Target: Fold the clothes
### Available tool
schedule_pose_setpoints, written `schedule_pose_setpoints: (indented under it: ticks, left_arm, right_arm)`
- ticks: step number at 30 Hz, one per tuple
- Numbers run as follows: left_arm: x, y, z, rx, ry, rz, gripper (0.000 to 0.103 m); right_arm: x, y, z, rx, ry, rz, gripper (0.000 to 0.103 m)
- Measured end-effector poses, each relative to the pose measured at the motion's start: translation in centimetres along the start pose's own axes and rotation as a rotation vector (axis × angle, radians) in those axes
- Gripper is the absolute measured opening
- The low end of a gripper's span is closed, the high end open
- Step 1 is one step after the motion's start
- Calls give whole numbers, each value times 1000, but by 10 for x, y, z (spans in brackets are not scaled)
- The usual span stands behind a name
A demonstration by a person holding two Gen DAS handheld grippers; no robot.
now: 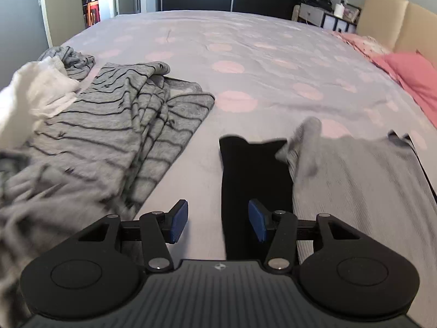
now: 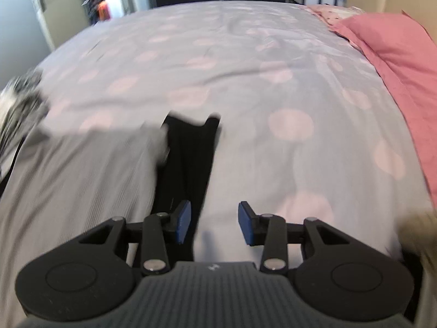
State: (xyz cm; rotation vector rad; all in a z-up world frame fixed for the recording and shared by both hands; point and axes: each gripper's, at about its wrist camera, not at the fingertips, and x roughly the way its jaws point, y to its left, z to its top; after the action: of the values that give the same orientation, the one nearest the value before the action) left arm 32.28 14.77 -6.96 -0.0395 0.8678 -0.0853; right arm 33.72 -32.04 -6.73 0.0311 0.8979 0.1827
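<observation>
A plain grey garment (image 1: 355,180) lies flat on the bed, over a black garment (image 1: 251,175) whose edge sticks out at its left side. My left gripper (image 1: 218,222) is open and empty, just above the black garment's near end. In the right wrist view the same grey garment (image 2: 82,175) lies at the left, with black fabric (image 2: 188,158) showing along its right edge. My right gripper (image 2: 214,222) is open and empty above the bed cover, its left finger over the black fabric. A grey striped garment (image 1: 114,136) lies crumpled at the left.
The bed cover (image 1: 259,60) is lilac with pink spots. White clothing (image 1: 35,95) and another striped piece (image 1: 73,60) lie at the far left. Pink pillows (image 2: 396,52) lie at the right by the headboard. A door and dark wardrobe stand beyond the bed.
</observation>
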Motion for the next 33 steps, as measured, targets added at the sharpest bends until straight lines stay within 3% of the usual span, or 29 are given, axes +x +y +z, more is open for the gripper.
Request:
schedule_pose_setpoints:
  ticks: [5, 9, 10, 11, 12, 15, 18, 24, 33]
  left_arm:
    - [30, 5, 3, -62, -20, -51, 47]
    - [43, -6, -1, -35, -58, -56, 47]
    - [45, -10, -2, -30, -66, -53, 46]
    - [46, -13, -3, -26, -75, -51, 38]
    - [47, -15, -3, -22, -83, -52, 31]
    - [45, -23, -3, -3, -101, -32, 4]
    - [31, -27, 0, 21, -130, 2, 4]
    - [-22, -26, 20, 99, -191, 141, 3]
    - [-131, 29, 38, 139, -278, 365, 3]
  right_arm:
    - [51, -6, 27, 91, 7, 6, 42]
    - [77, 0, 32, 75, 3, 6, 42]
    - [80, 2, 33, 66, -6, 6, 35]
    - [82, 5, 34, 52, -16, 8, 26]
    - [84, 9, 34, 37, -19, 13, 6]
    - [83, 19, 33, -13, -31, -5, 3]
    - [70, 18, 34, -32, -65, -42, 2]
    - [19, -13, 38, -68, -92, -204, 2]
    - [-77, -73, 37, -105, -139, -430, 2]
